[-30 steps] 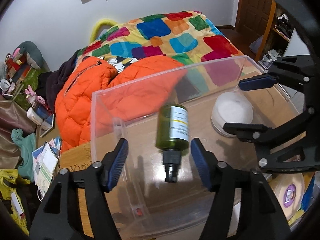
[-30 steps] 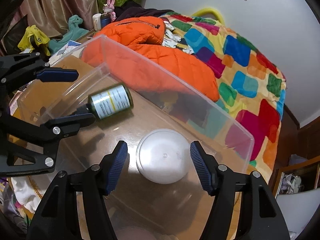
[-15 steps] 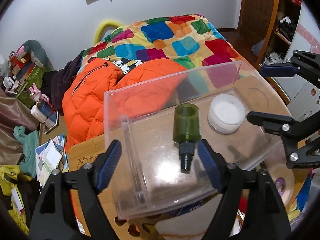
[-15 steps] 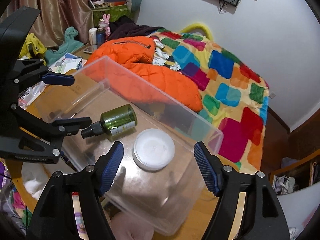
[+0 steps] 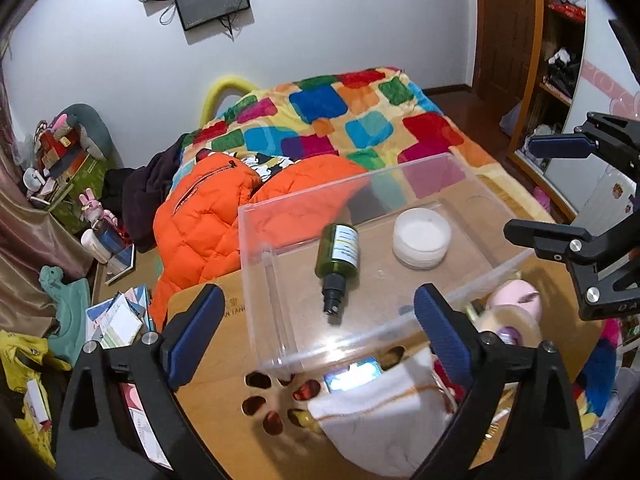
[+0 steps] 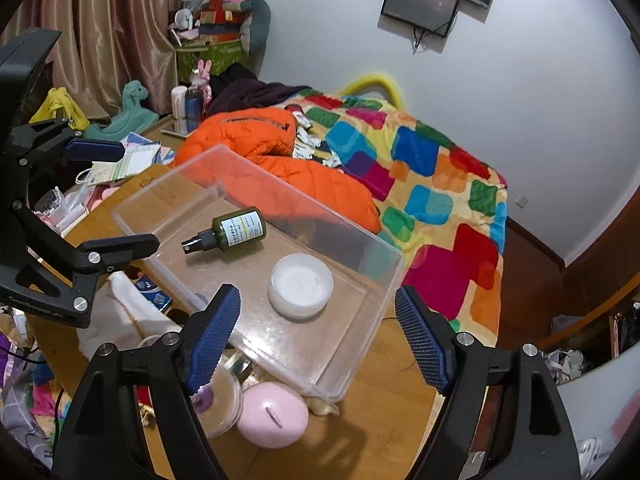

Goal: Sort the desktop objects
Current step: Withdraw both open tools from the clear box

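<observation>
A clear plastic bin (image 5: 264, 280) (image 6: 372, 320) stands on the wooden table. Inside lie a green spray bottle (image 5: 338, 252) (image 6: 236, 232) on its side and a white round jar (image 5: 422, 236) (image 6: 300, 288). My left gripper (image 5: 316, 332) is open and empty, raised above the bin's near edge. My right gripper (image 6: 318, 332) is open and empty, also above and in front of the bin. A pink round object (image 6: 272, 414) (image 5: 514, 298), a tape roll (image 5: 510, 326) (image 6: 220, 404) and a white cloth (image 5: 380, 416) (image 6: 124, 312) lie on the table beside the bin.
The table (image 6: 380, 420) holds clutter at its near edge. Behind it is a bed with a colourful quilt (image 5: 352, 120) and an orange jacket (image 5: 200, 216). Papers (image 5: 116, 320) lie to the left, shelves (image 5: 560, 40) to the right.
Both grippers have pulled back and up from the bin, jaws wider apart. The bottle has rolled a little inside the bin; more of the table now shows.
</observation>
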